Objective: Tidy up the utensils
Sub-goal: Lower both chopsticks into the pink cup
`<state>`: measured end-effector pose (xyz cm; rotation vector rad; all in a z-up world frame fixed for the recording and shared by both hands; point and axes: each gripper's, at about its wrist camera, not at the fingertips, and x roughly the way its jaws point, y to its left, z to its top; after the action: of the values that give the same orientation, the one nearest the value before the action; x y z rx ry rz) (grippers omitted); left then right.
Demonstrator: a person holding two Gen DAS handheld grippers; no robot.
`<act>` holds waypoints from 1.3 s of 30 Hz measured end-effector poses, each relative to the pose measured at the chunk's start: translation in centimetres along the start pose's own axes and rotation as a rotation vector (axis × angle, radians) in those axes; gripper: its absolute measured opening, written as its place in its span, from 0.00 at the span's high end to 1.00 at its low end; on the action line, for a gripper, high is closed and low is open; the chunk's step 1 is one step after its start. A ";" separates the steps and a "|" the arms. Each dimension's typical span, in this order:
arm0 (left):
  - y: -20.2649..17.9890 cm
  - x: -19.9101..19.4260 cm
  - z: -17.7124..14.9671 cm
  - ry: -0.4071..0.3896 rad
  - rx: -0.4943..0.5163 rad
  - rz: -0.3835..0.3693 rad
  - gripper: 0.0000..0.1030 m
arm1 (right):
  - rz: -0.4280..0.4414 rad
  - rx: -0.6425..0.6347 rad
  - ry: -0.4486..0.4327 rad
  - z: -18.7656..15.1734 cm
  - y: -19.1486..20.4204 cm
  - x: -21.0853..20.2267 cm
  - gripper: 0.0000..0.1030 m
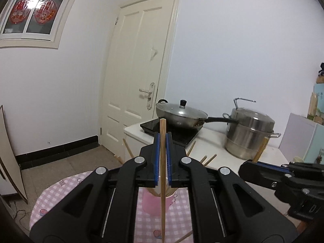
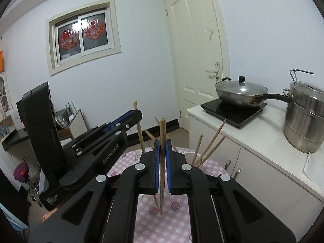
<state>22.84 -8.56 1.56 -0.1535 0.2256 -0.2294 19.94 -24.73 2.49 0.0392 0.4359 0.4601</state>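
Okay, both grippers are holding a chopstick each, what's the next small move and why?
Probably lower the left gripper so its chopstick drops into the pink cup just below. That stick hangs upright over the cup, which already holds other chopsticks; the right gripper can follow.

Your left gripper's frame hides most of the pink cup (image 1: 155,202), and the steel pot (image 2: 305,119) at three o'clock in your right view runs off the edge.
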 end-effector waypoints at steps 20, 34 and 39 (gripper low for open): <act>0.2 3.9 2.1 -0.148 -0.090 0.041 0.94 | -0.089 -0.033 -0.173 4.5 -2.8 4.9 0.96; 0.3 6.9 0.8 -0.145 -0.069 0.061 0.94 | -0.100 -0.036 -0.162 3.6 -4.6 8.8 0.96; 0.5 7.5 -0.7 -0.101 -0.053 0.051 0.94 | -0.100 -0.033 -0.122 2.3 -5.0 9.4 0.96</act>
<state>29.91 -10.01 -0.78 -0.2107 0.1349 -0.1648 30.56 -24.98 0.13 0.0137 0.3090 0.3645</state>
